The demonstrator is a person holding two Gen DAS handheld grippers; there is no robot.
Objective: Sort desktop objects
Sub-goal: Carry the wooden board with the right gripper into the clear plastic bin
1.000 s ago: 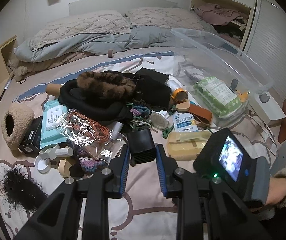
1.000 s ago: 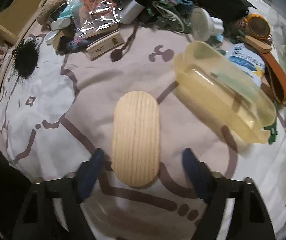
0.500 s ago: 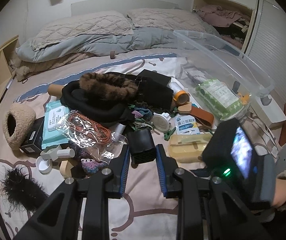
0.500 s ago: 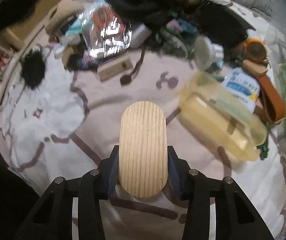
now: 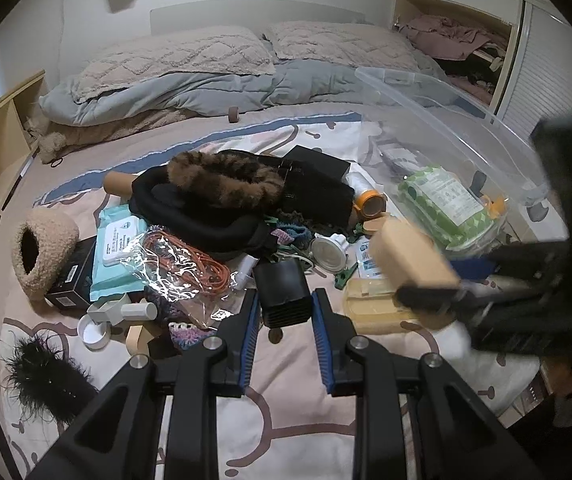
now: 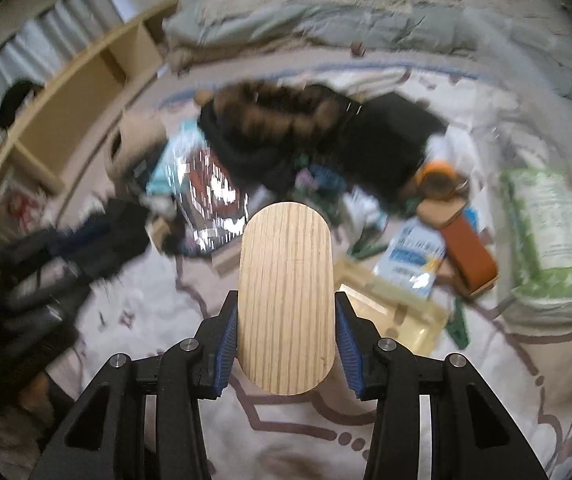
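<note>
Right wrist view: right gripper (image 6: 286, 336) fingers clamp wooden block (image 6: 286, 296), left gripper (image 5: 285, 320) fingers clamp black box (image 5: 284, 294); next, likely clear bin (image 5: 437, 104).

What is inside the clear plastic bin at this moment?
In the clear plastic bin lies a green wipes pack, with something orange beside it. A blurred hand-held gripper hides the bin's near right corner, so anything there cannot be seen.
</note>
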